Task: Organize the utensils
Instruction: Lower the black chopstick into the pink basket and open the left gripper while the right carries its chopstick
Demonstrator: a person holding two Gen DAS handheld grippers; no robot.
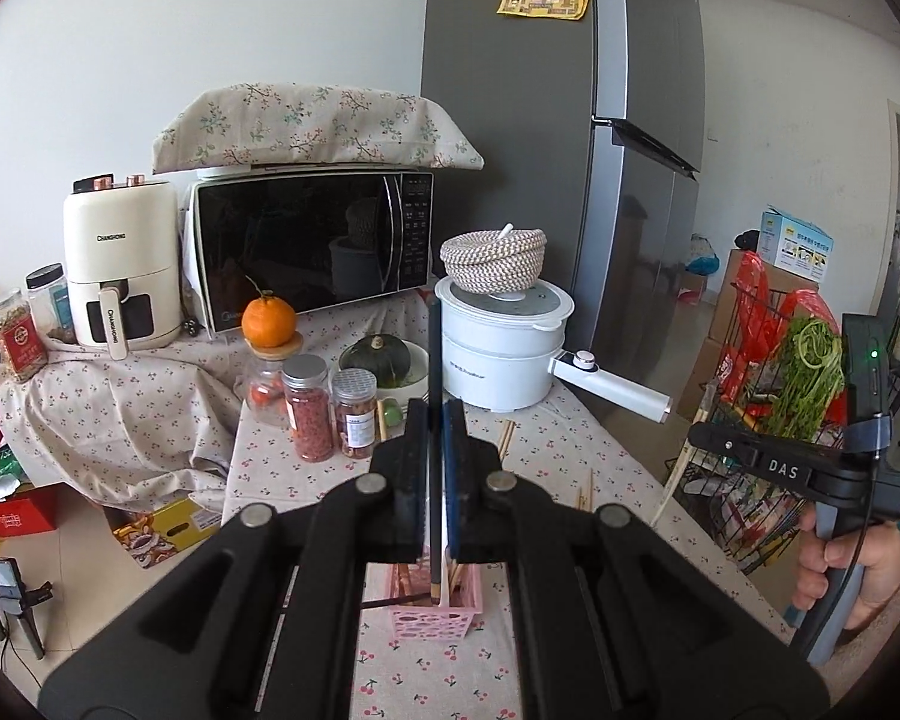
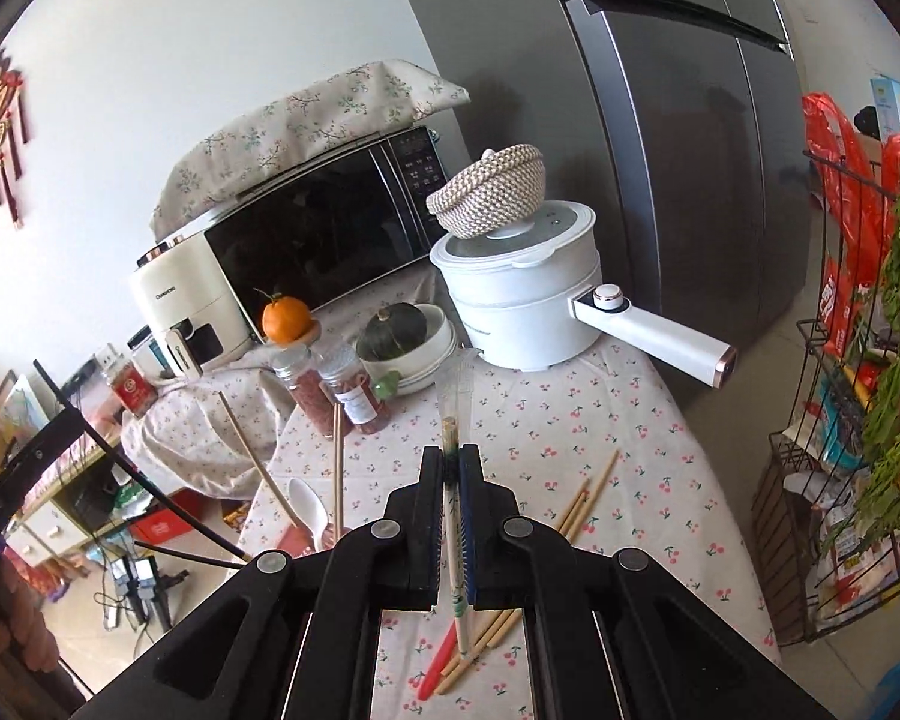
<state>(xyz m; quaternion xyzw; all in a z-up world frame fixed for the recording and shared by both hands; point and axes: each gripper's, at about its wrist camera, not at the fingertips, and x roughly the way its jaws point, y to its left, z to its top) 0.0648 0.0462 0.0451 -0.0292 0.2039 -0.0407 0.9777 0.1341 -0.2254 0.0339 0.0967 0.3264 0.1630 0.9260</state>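
Note:
My left gripper [image 1: 436,420] is shut on a dark chopstick [image 1: 434,360] held upright, its lower tip over the pink perforated utensil basket [image 1: 435,615], which holds several chopsticks. My right gripper [image 2: 450,462] is shut on a wrapped pair of light wooden chopsticks [image 2: 450,438] above the table. Loose wooden chopsticks [image 2: 582,504] and a red utensil [image 2: 438,660] lie on the cherry-print tablecloth [image 2: 570,420] under it. The pink basket [image 2: 306,537] with a white spoon [image 2: 309,507] shows at left in the right wrist view.
A white electric pot [image 1: 498,354] with a woven basket on top, spice jars [image 1: 312,408], a squash in a bowl [image 1: 384,360], an orange, a microwave [image 1: 306,246] and an air fryer stand at the back. A wire rack with greens [image 1: 804,378] stands right.

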